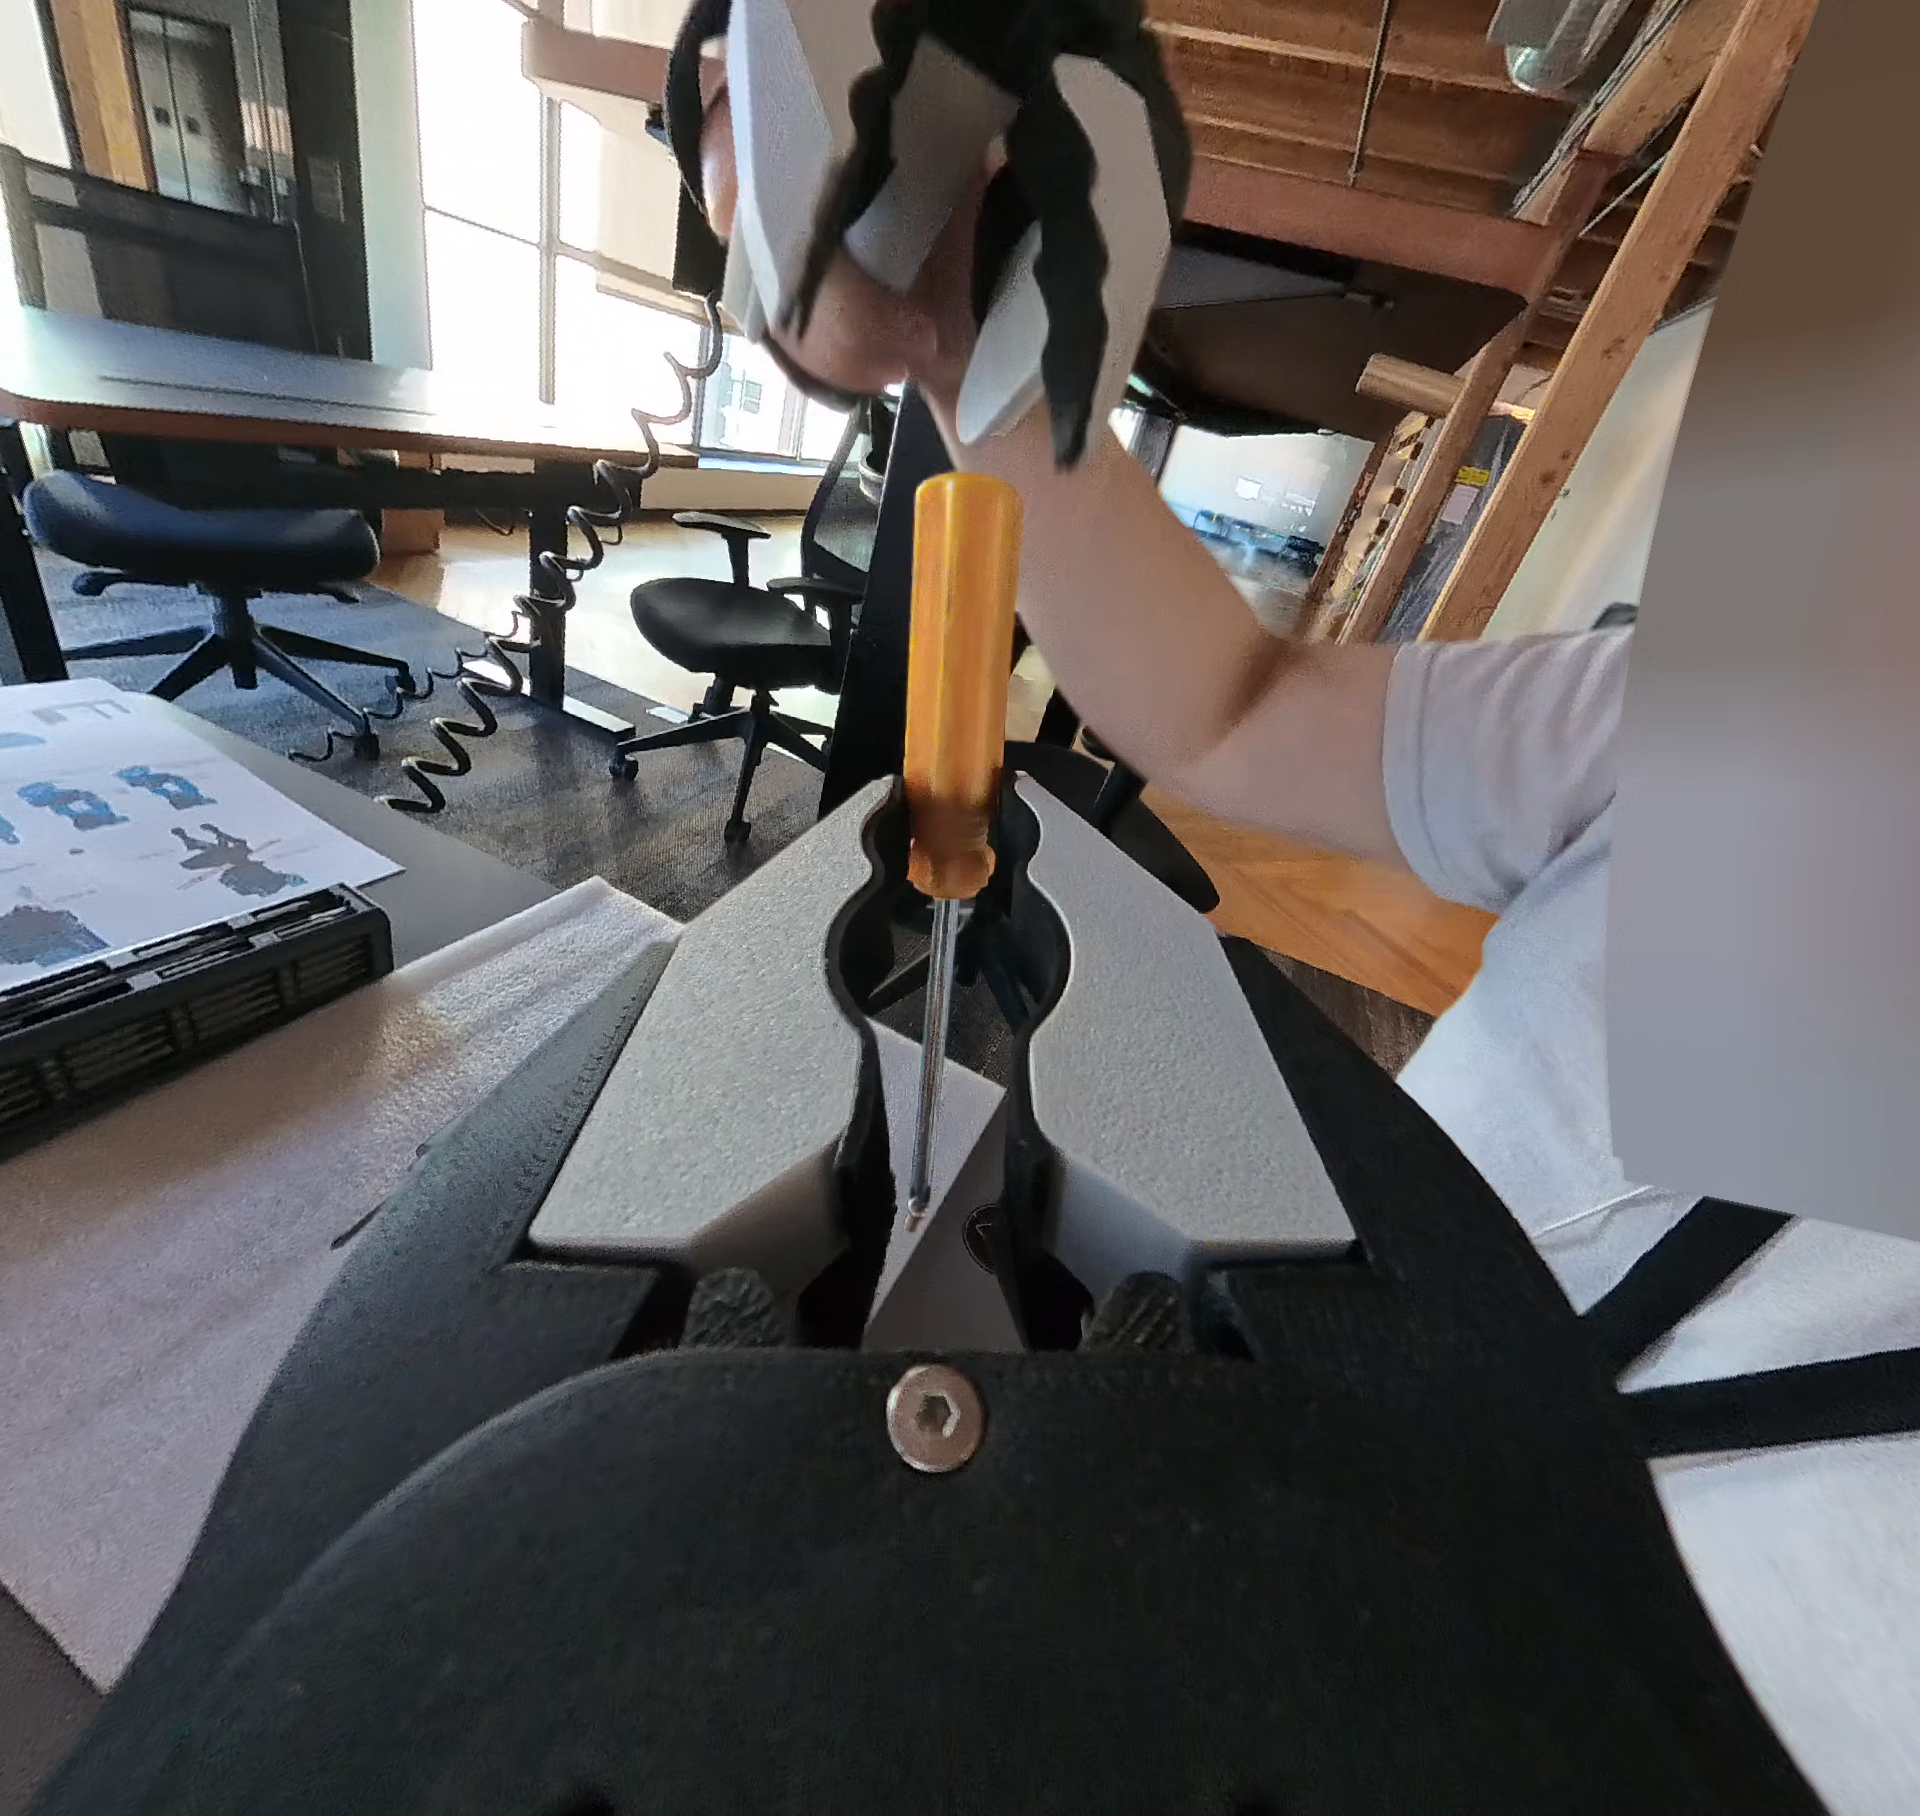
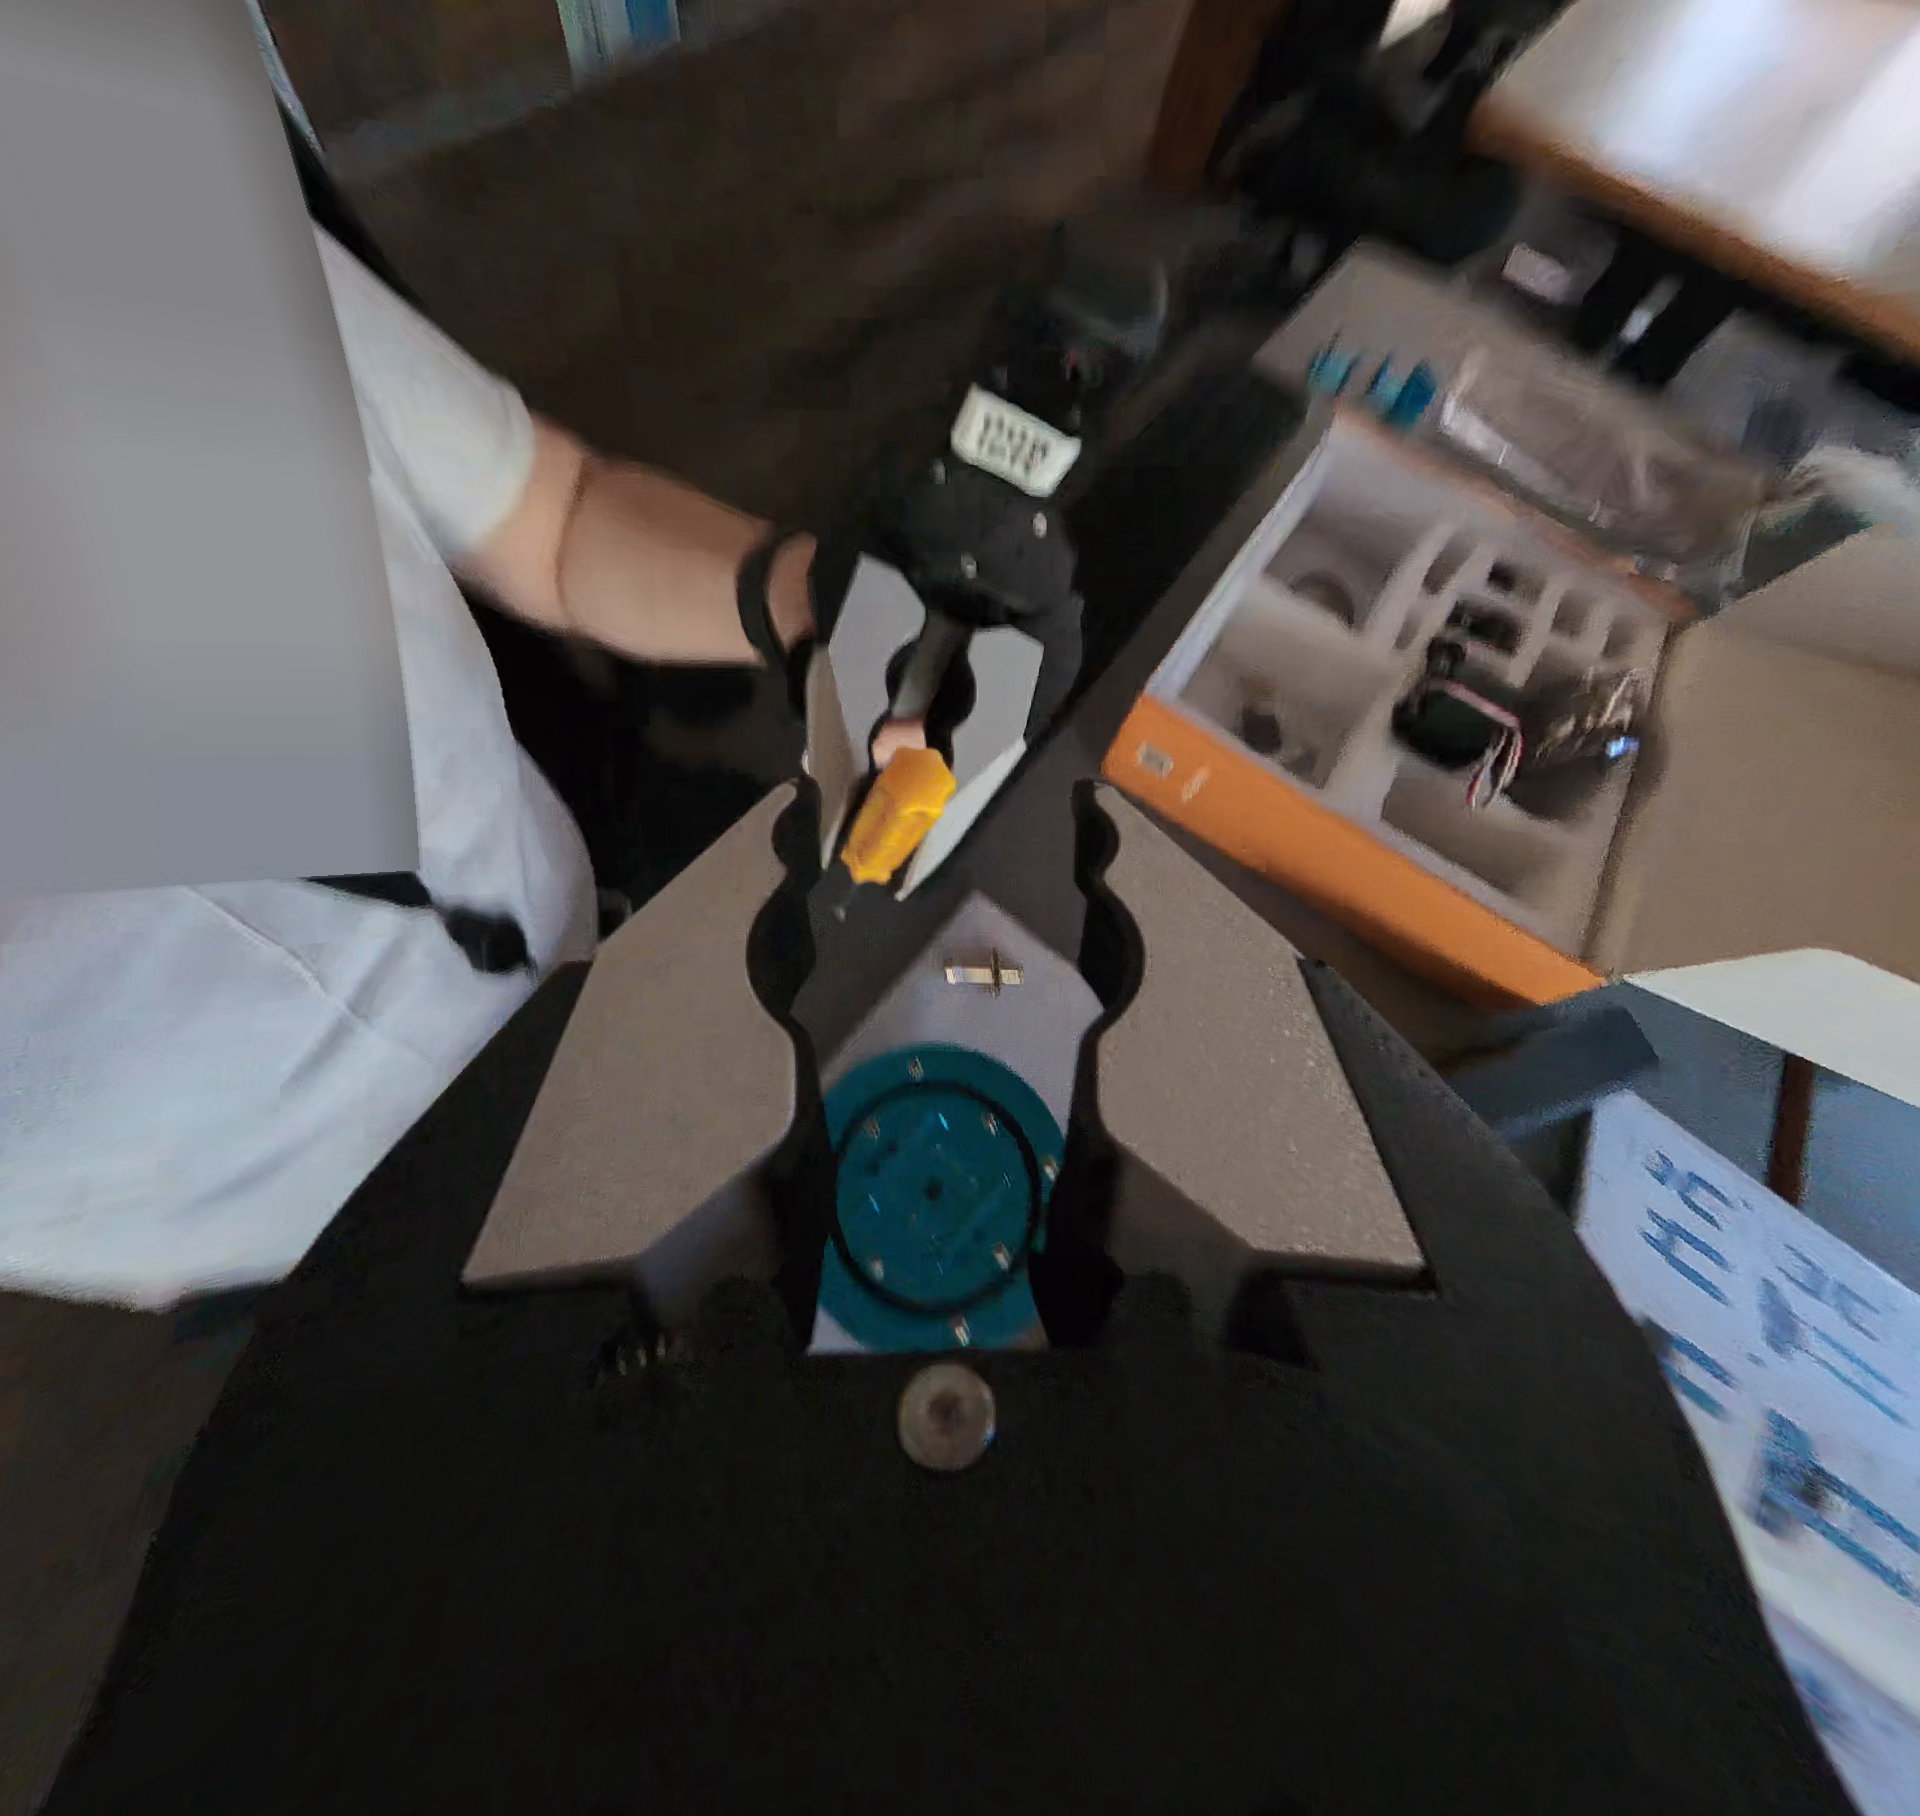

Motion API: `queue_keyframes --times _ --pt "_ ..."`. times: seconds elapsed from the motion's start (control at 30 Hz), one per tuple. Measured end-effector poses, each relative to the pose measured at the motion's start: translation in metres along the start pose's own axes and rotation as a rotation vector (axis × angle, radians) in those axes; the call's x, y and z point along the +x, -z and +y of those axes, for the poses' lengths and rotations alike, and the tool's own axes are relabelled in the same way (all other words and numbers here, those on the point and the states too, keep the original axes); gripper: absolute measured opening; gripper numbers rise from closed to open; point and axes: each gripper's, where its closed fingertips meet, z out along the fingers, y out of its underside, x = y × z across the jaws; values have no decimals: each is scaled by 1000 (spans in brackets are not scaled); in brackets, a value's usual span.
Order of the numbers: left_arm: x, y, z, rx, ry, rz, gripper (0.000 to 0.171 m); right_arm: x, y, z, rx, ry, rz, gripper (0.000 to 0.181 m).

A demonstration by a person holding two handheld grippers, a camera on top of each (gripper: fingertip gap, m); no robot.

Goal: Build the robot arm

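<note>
the left gripper [image 1: 951, 836] clenches the yellow screwdriver [image 1: 958, 675] at frame centre, handle up; the right gripper [image 2: 940, 893] gapes empty above the teal disc [image 2: 940, 1210]. the smooth handle could slip or twist loose.

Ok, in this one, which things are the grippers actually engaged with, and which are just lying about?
In hand or nearest:
- left gripper, shut on the yellow-handled screwdriver
- right gripper, open, beyond the handle's end, not touching
- teal round disc and small metal pin, seen between the right gripper's fingers

Lying about:
- black bit case
- instruction sheet
- white foam mat
- orange-edged compartment box
</note>
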Motion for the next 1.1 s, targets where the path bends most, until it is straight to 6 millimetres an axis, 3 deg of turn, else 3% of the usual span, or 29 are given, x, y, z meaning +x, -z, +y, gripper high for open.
queue_keyframes --times 0.1,0.2,0.3,0.47,0.53,0.6,0.8,1.1 --pt "-1 -7 4 10 11 26 14 -1 22 5 342 -136 106 50" --pt "-4 -19 5 21 22 55 14 6 26 31 527 -284 201 56" --pt "-11 -35 3 25 0 66 14 3 27 46 654 -388 141 50" --pt "-28 -63 4 -21 -9 86 14 9 25 65 642 -413 78 44" --pt "-34 -70 6 -36 -16 86 14 11 30 65 653 -396 51 25" --pt "-38 -74 7 -39 -18 89 14 13 30 66 636 -388 42 23" --pt "-46 -75 16 -48 8 100 14 16 16 74 541 -345 89 16" --pt "-50 -68 27 -11 36 118 22 15 10 80 565 -341 188 16"
